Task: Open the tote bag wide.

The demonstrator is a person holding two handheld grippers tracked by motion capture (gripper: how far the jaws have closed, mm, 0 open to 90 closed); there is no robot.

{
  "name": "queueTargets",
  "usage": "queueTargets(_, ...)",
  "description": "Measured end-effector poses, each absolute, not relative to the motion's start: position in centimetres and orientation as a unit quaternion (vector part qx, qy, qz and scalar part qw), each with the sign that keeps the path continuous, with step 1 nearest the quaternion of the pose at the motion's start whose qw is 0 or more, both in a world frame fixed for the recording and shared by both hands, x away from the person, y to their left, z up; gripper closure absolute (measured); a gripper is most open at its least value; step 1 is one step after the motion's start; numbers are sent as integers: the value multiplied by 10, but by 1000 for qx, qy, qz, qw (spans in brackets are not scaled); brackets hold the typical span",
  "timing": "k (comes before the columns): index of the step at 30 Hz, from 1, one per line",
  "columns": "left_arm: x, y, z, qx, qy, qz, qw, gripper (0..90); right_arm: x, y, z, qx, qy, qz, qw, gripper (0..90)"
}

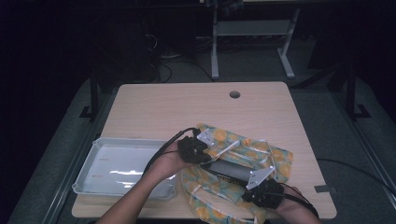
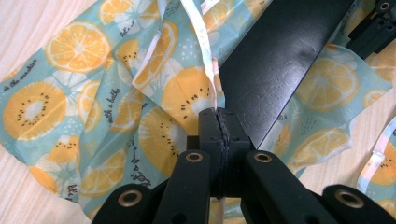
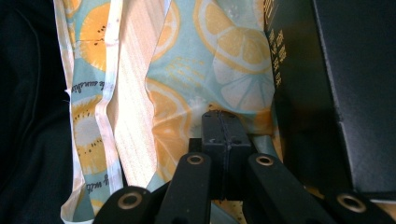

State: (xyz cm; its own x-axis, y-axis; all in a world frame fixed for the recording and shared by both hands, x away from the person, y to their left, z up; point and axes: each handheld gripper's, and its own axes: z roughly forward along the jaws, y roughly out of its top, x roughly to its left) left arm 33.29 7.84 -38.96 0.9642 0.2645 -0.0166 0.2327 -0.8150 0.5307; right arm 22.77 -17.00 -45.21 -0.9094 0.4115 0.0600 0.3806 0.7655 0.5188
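- The left gripper (image 2: 219, 122) is pinching a strip of the fruit cloth (image 1: 243, 149).
- The right gripper (image 3: 226, 123) pinches the cloth's near edge.
- The black box (image 1: 231, 171) lies on the cloth, right of the white tray (image 1: 93, 158).

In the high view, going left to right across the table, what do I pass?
White tray → left claw, by the near-left edge of the fruit-print cloth → black box lying on the cloth → right claw at the box's right end.
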Motion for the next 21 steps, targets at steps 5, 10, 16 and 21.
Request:
queueTargets(5, 338, 82, -382, 949, 135, 41, 280, 898, 228, -170, -452, 211, 939, 270, 28, 895)
queueTargets(10, 351, 88, -378, 945, 155, 58, 282, 898, 228, -170, -452, 211, 940, 269, 28, 895)
queueTargets(16, 366, 90, -388, 941, 183, 63, 277, 898, 227, -170, -452, 211, 939, 269, 26, 895)
queueTargets(21, 377, 87, -399, 944, 192, 72, 258, 898, 228, -170, -452, 208, 940, 268, 29, 895)
